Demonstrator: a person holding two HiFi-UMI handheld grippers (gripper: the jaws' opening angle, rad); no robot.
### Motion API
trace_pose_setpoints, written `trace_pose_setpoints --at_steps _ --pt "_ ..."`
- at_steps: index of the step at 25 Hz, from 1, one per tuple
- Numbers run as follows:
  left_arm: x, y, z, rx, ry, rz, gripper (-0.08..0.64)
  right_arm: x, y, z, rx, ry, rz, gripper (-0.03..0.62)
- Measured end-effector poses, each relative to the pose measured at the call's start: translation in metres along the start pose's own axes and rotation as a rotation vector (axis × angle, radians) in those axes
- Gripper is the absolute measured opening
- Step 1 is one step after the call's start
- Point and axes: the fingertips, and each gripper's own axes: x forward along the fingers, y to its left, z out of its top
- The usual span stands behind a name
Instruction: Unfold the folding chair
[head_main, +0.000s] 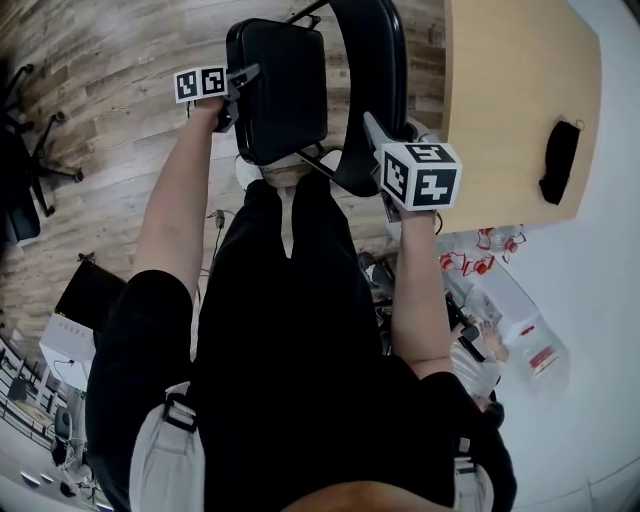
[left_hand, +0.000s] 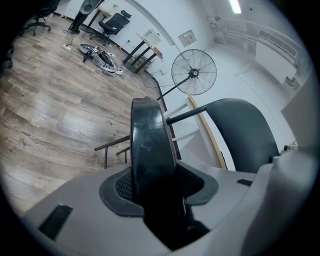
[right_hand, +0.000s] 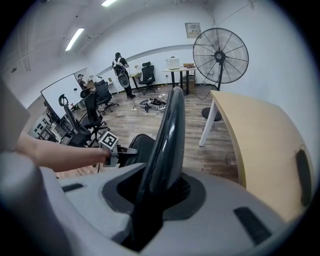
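A black folding chair stands in front of the person's legs on the wood floor. Its padded seat (head_main: 280, 90) is on the left, its curved backrest (head_main: 375, 90) on the right. My left gripper (head_main: 240, 85) is shut on the seat's left edge; in the left gripper view the seat edge (left_hand: 147, 145) fills the gap between the pads (left_hand: 120, 187), with the backrest (left_hand: 245, 130) beyond. My right gripper (head_main: 375, 135) is shut on the backrest's rim, which rises between its pads (right_hand: 187, 192) in the right gripper view as a thin black edge (right_hand: 167, 135). The seat (right_hand: 140, 145) and the left gripper (right_hand: 117, 152) show there too.
A light wooden table (head_main: 510, 90) stands close to the chair's right, with a black object (head_main: 558, 160) on it. A large standing fan (right_hand: 220, 52) is behind the table. Office chairs (right_hand: 97, 100) and a person (right_hand: 121, 67) are farther off. Boxes and clutter (head_main: 500, 300) lie by the right wall.
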Motion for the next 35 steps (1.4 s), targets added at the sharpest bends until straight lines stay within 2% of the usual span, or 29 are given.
trace_pose_setpoints --at_steps 10,21,35 --pt "-0.013 0.038 -0.004 -0.032 0.018 -0.072 0.187 0.013 0.001 -0.006 0.031 0.023 -0.016 0.083" --pt "-0.01 0.069 -0.009 -0.056 0.034 -0.135 0.194 0.024 -0.039 -0.023 0.102 0.094 -0.061 0.084" --pt "-0.008 0.141 -0.022 -0.117 0.065 -0.188 0.206 0.058 -0.064 -0.044 0.175 0.13 -0.028 0.087"
